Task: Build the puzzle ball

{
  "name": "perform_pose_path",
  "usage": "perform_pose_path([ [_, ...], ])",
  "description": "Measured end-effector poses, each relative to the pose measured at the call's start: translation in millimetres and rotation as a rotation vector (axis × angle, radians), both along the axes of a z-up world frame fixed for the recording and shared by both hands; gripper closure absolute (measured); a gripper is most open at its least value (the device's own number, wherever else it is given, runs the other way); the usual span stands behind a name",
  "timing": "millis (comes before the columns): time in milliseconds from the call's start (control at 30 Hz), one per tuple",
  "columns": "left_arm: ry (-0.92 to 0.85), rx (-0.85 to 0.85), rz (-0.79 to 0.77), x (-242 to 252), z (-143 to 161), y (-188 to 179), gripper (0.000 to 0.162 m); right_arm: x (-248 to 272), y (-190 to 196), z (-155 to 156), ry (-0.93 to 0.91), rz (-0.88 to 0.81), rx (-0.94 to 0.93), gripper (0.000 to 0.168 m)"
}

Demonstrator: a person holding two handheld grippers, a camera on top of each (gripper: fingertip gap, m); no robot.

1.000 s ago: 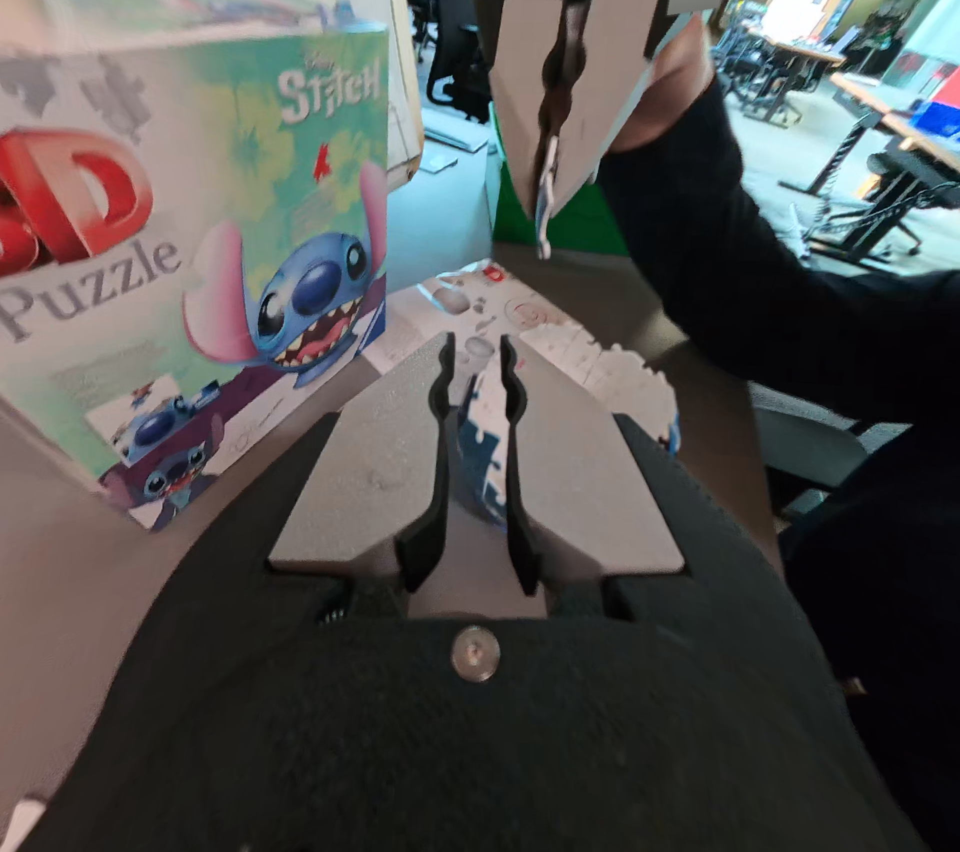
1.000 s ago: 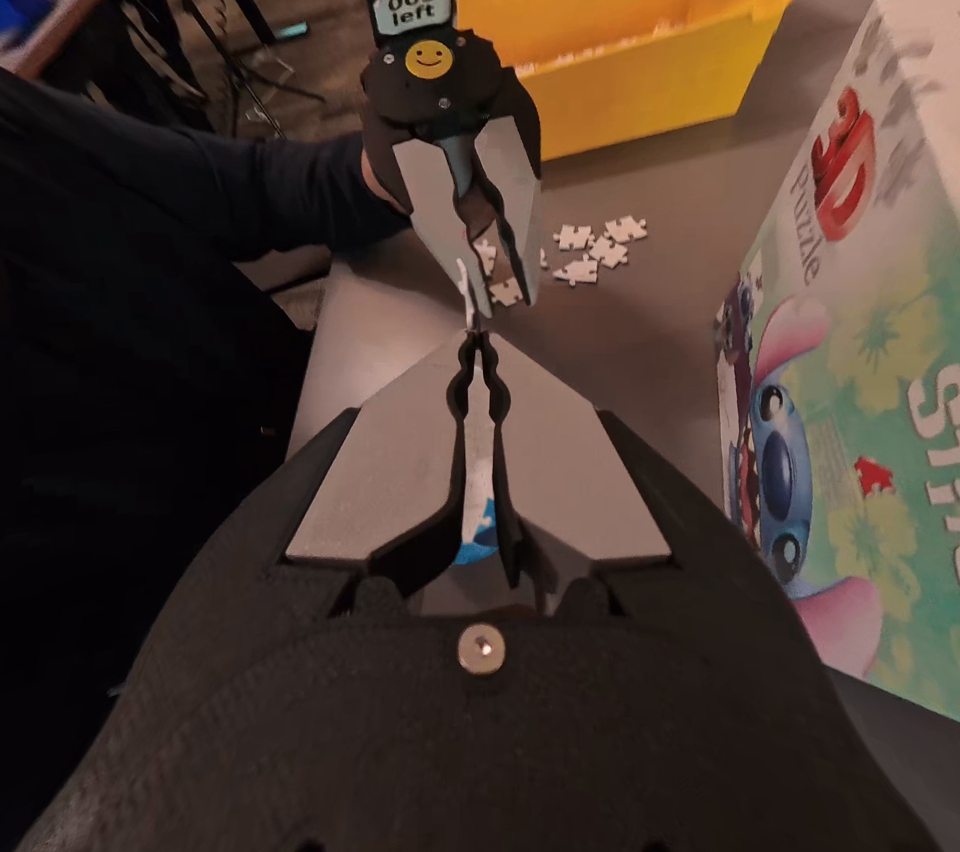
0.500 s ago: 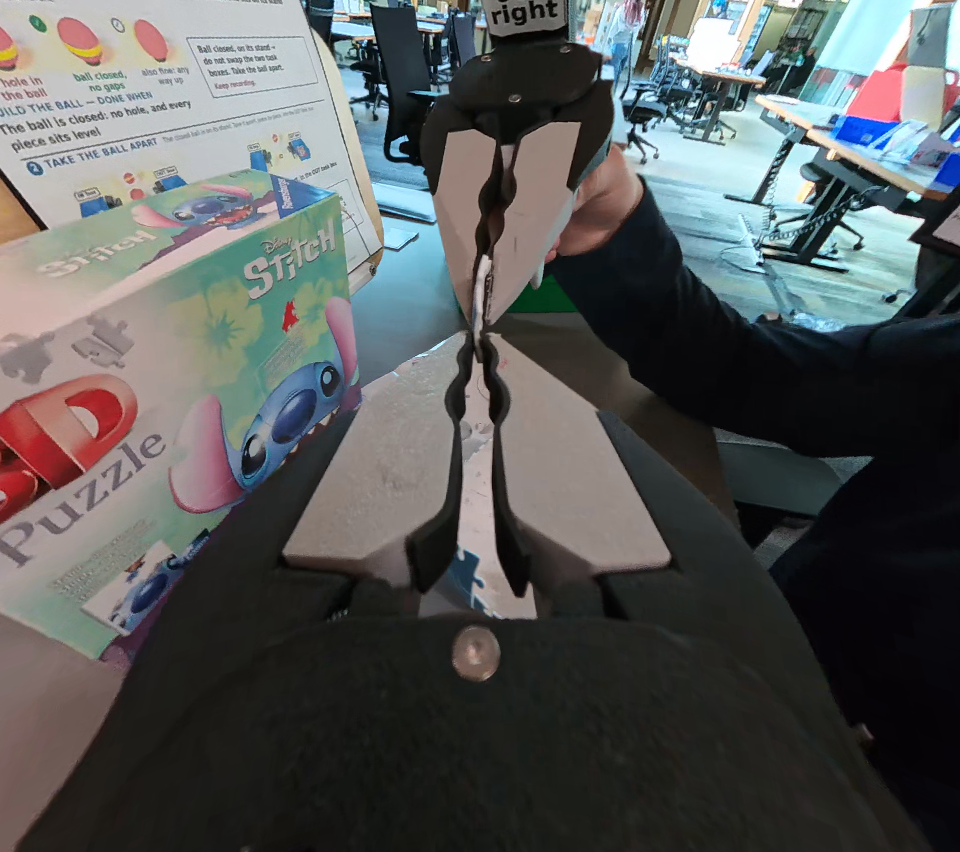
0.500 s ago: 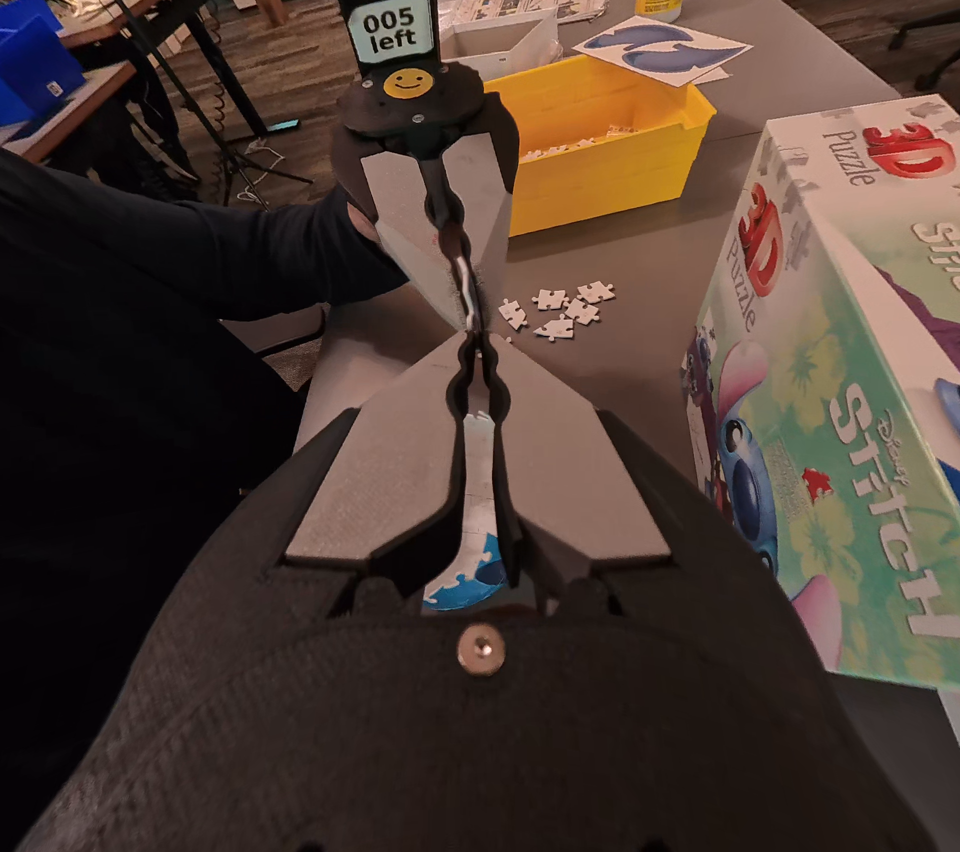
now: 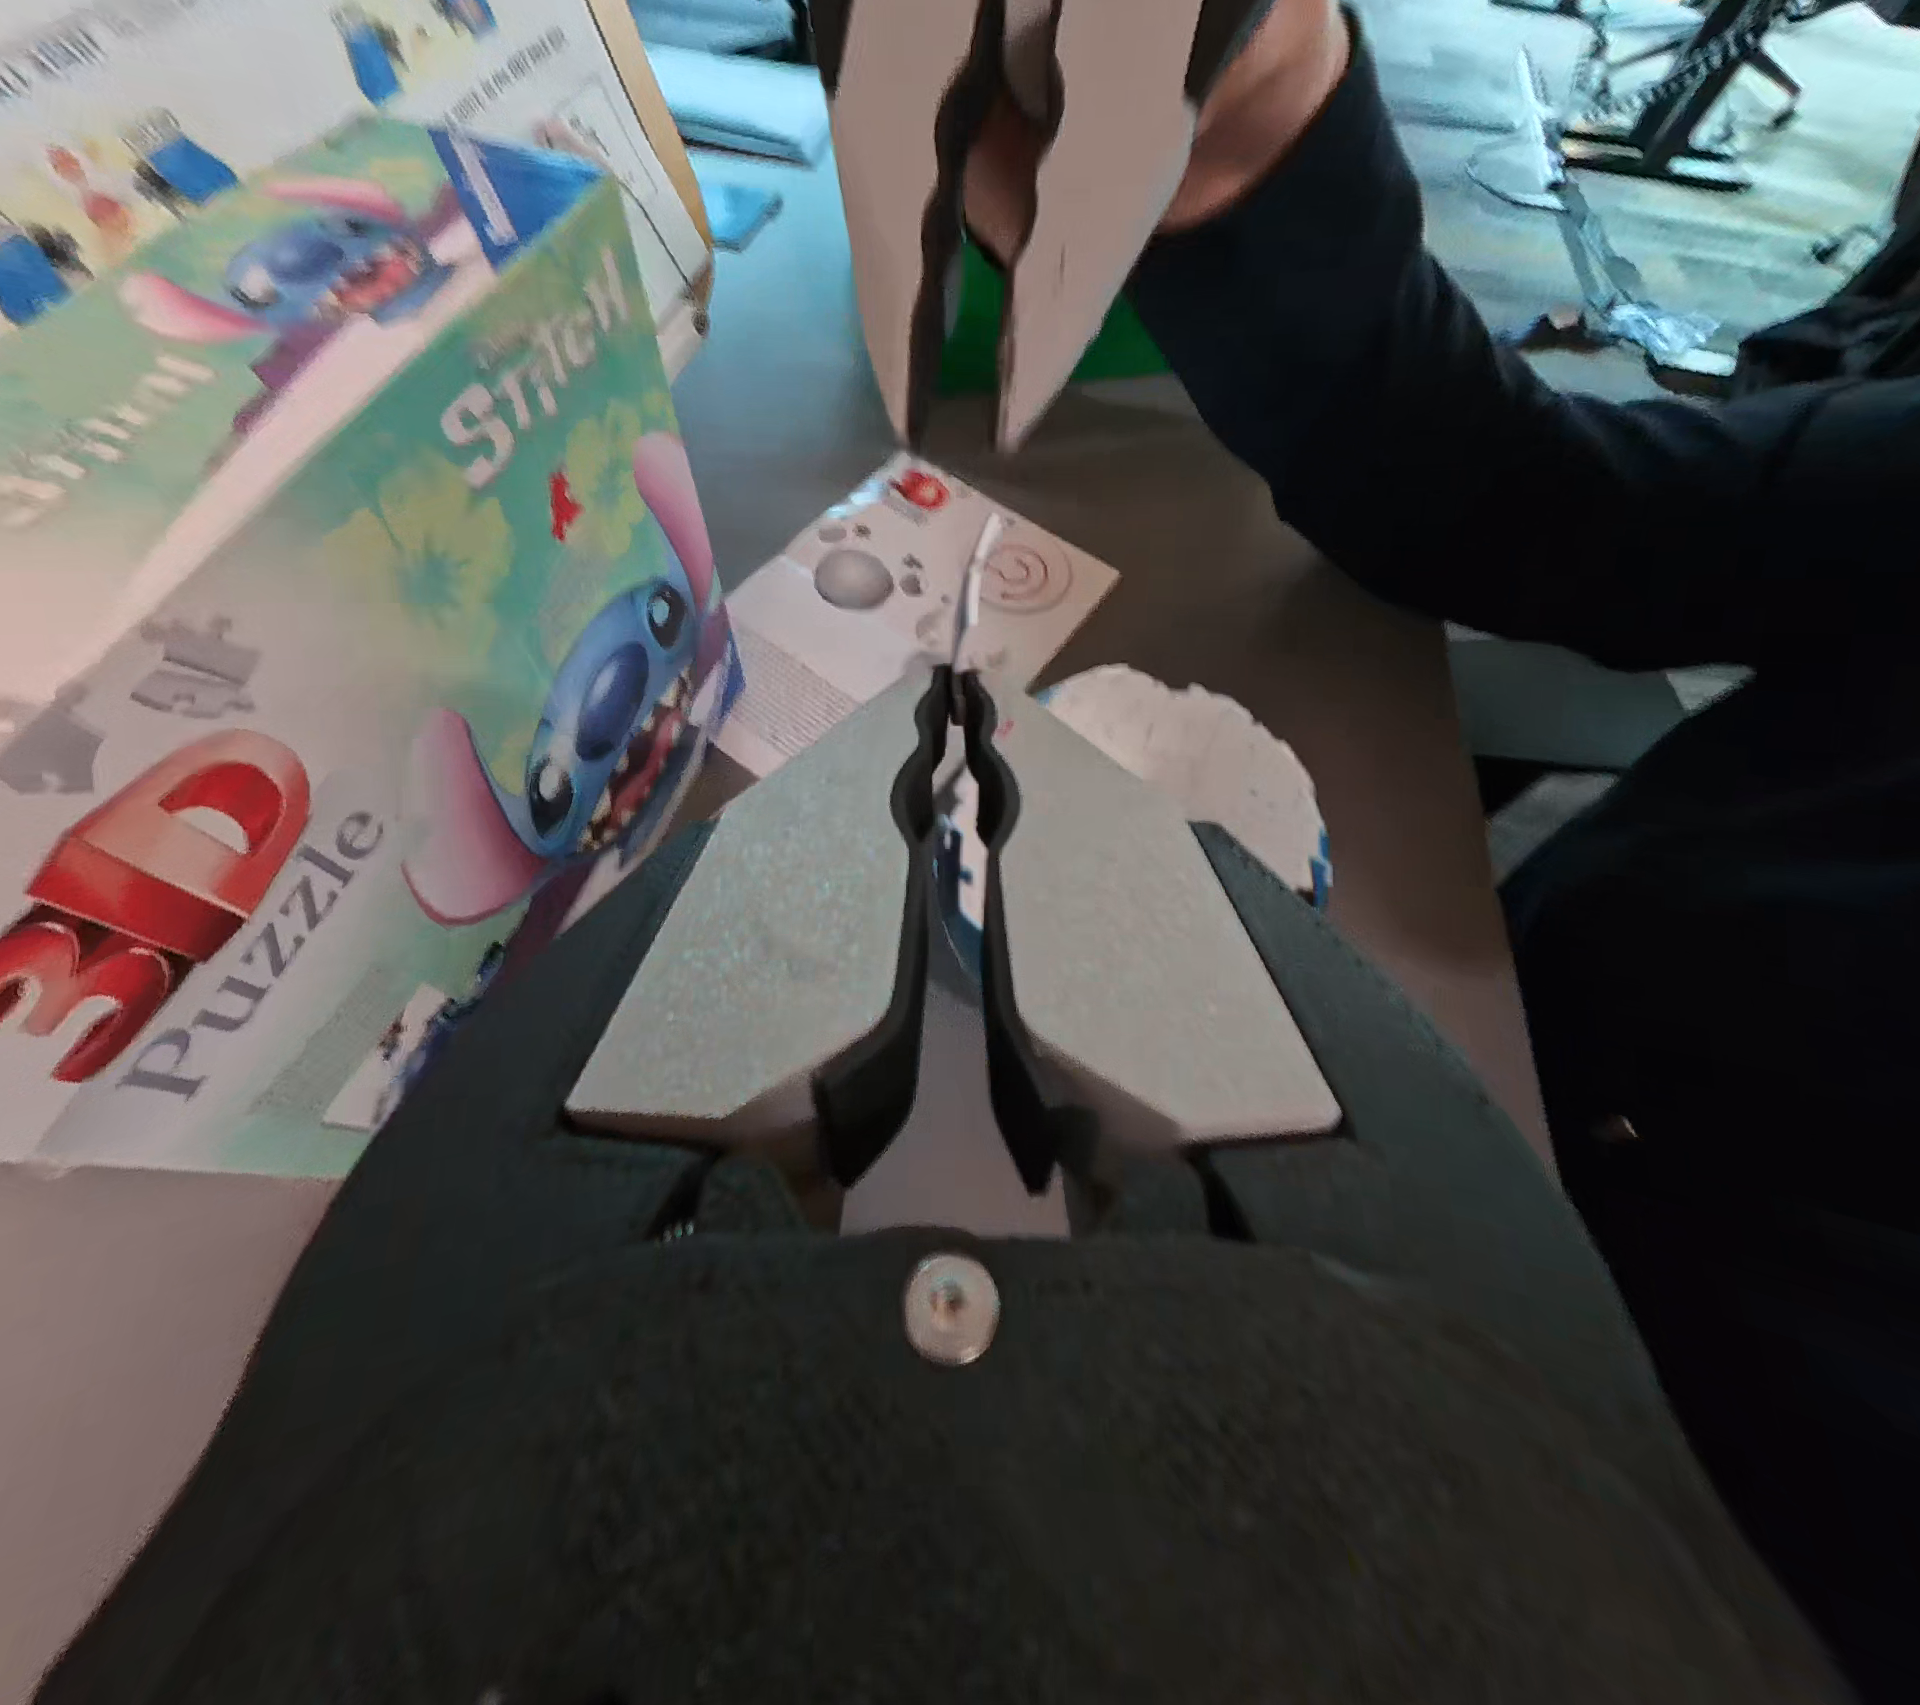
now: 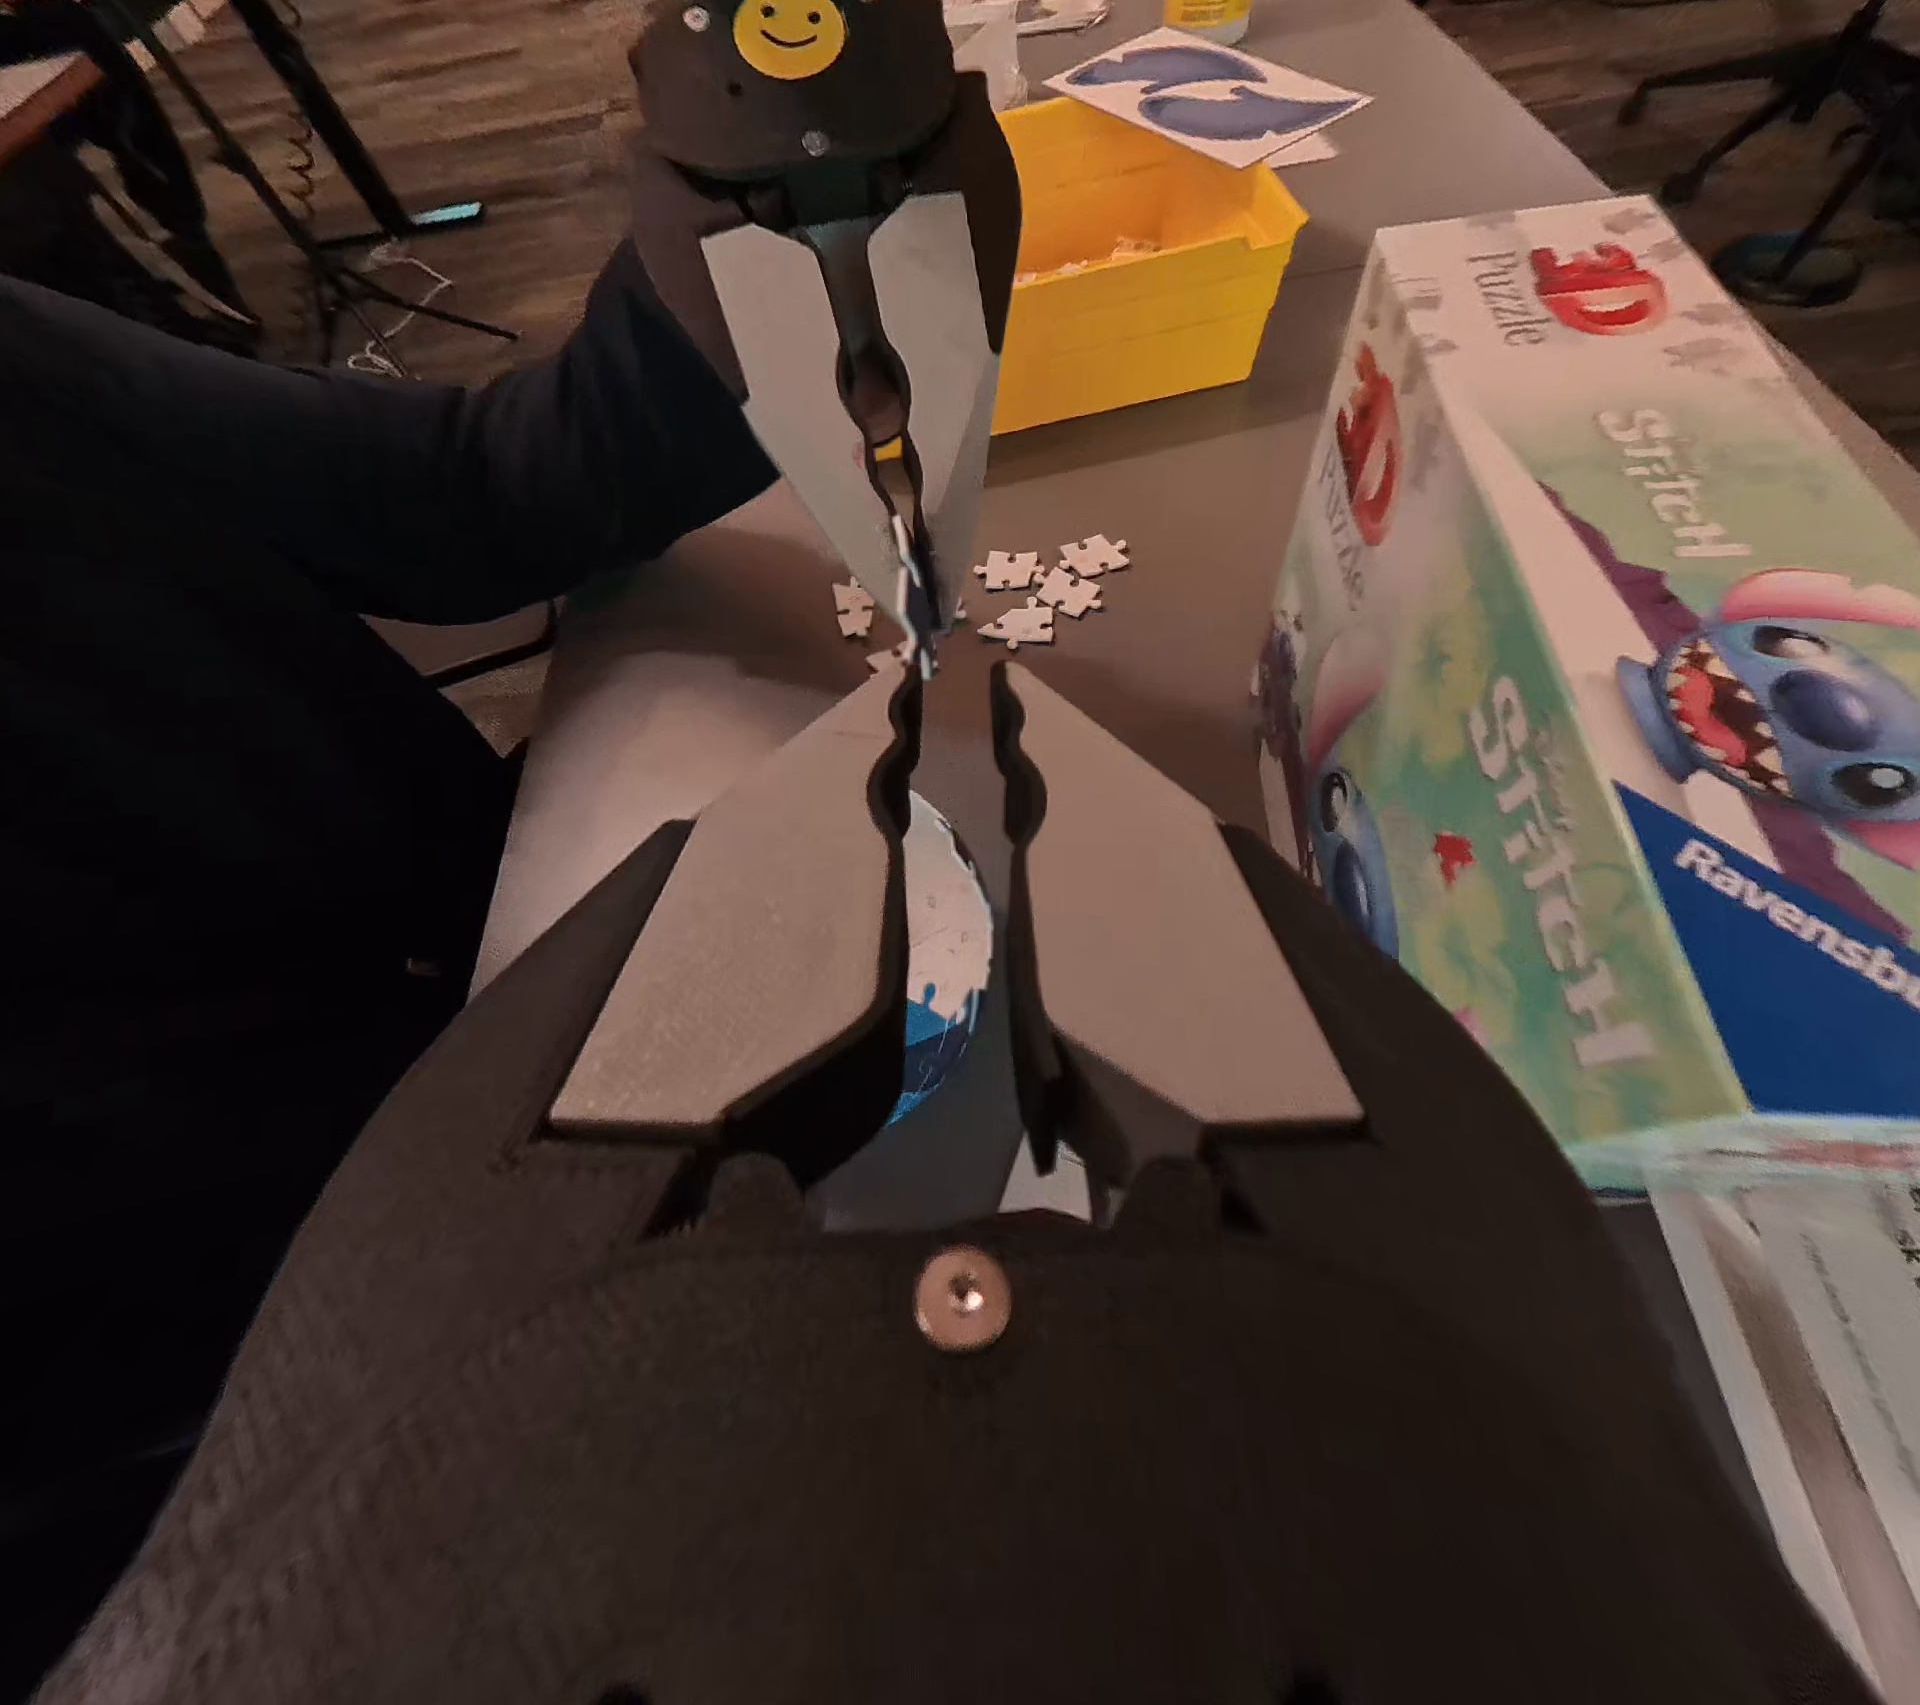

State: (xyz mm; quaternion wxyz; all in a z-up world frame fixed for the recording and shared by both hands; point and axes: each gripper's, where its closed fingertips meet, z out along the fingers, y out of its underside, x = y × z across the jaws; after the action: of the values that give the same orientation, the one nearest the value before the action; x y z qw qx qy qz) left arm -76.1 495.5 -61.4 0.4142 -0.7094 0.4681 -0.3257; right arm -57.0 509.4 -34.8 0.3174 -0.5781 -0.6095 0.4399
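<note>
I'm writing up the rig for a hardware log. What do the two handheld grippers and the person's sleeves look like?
Both the left gripper and right gripper have black, matte bodies and two flat grey wedge-shaped fingers tapering to points, with wavy black inner pads. A silver screw sits at each base. The left one carries a round yellow smiley sticker below a pale label. The person wears dark long sleeves.

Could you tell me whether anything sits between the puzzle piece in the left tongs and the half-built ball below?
Nothing visible does. The left tongs pinch the puzzle piece in the air, and the right tongs are open and clear of it. The half-built ball sits on the table, its jagged open rim uncovered.
</note>
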Motion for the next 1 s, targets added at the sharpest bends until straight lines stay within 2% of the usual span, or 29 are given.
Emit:
perform_pose_path([
  [167,0.103,-0.126,-0.071,-2.3,-32.7,-6.6,0.162,-0.6,5.1,4.5,0.028,-0.019,-0.013,0.156],
  [300,0.162,-0.149,-0.111,2.4,-47.8,-12.2,0.162,-11.7,-3.0,-15.2,-0.046,0.026,-0.035,0.155],
  [400,0.165,-0.151,-0.121,3.2,-48.2,-14.6,0.162,-17.5,-5.4,-23.6,-0.073,0.037,-0.033,0.158],
  [633,0.158,-0.168,-0.127,2.0,-48.2,-15.3,0.162,-16.5,-10.1,-21.1,-0.061,0.061,-0.055,0.162],
  [1000,0.174,-0.246,-0.144,-0.7,-57.7,-18.6,0.162,-21.8,-26.6,-36.8,-0.132,0.133,-0.058,0.160],
])
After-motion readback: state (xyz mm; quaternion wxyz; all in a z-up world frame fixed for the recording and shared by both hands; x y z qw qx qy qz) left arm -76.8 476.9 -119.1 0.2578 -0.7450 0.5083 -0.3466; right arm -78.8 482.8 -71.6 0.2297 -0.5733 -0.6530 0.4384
